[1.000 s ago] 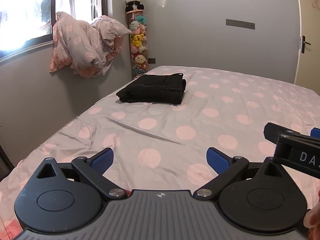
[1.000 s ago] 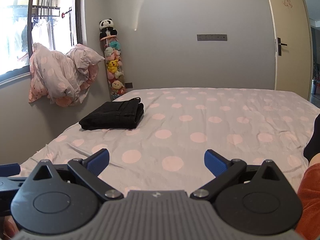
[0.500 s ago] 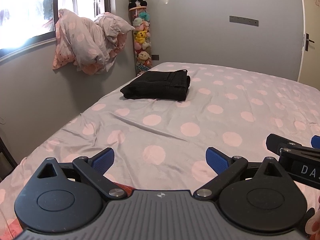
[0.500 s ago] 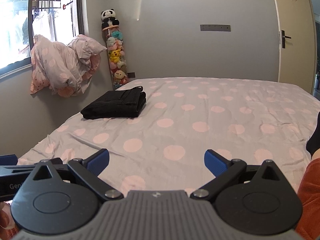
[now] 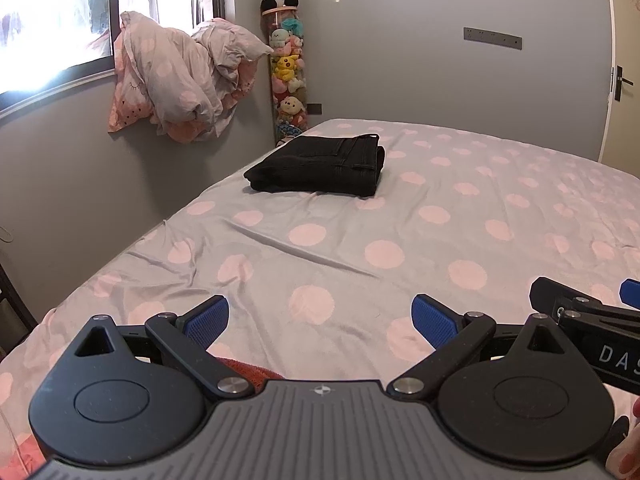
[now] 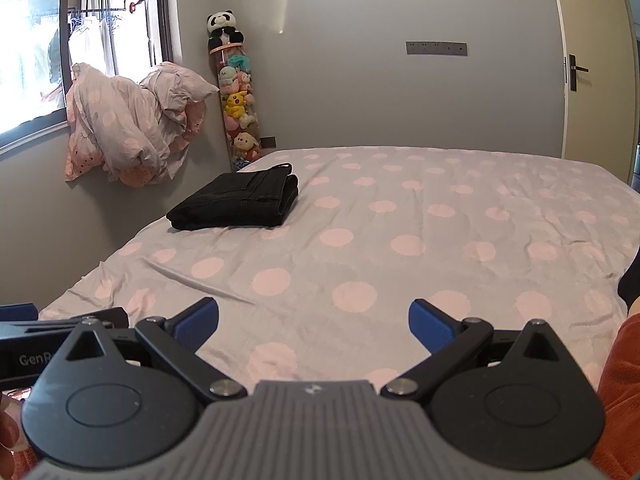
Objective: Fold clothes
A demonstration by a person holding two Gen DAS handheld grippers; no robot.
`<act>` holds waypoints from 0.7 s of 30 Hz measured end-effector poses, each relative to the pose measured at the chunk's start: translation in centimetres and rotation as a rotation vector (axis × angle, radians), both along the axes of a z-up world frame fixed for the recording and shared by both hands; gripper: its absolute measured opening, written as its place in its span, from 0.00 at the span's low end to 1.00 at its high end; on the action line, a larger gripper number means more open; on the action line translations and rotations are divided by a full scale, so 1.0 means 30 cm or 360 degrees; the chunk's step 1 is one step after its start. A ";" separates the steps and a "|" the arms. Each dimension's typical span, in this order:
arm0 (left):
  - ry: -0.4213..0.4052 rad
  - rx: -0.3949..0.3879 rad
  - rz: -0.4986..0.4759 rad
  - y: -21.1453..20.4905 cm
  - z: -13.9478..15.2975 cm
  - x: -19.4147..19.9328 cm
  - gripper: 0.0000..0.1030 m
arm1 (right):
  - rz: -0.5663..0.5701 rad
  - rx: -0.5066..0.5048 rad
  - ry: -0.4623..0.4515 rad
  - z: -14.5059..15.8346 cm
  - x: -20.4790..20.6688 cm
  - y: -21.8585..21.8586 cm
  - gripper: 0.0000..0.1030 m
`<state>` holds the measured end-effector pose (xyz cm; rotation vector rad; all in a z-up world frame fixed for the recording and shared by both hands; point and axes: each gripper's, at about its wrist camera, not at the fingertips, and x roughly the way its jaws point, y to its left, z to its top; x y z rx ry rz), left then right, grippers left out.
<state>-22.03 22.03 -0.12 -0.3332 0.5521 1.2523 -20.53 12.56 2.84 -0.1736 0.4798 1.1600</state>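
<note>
A folded black pair of trousers [image 5: 320, 166] lies on the far left part of the bed [image 5: 460, 216]; it also shows in the right wrist view [image 6: 236, 202]. My left gripper [image 5: 320, 318] is open and empty, held above the near end of the bed. My right gripper [image 6: 314, 318] is open and empty beside it. The right gripper's tip shows at the right edge of the left wrist view [image 5: 576, 312]. Orange-red cloth [image 5: 250, 368] shows just under the left gripper and at the right edge of the right wrist view [image 6: 620, 392].
The bed has a grey sheet with pink dots. A bundled duvet [image 5: 180, 80] hangs at the window sill on the left. A tall tube of plush toys [image 5: 286, 68] stands in the corner. A door [image 6: 592, 80] is at the right.
Both grippers have tilted slightly, so the room sits a little lower in both views. Both stay open. The trousers have not moved.
</note>
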 end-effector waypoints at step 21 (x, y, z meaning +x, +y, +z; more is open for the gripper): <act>-0.0038 -0.0004 -0.0055 0.016 -0.006 -0.014 1.00 | 0.0013 0.0020 0.0030 0.003 -0.009 -0.007 0.99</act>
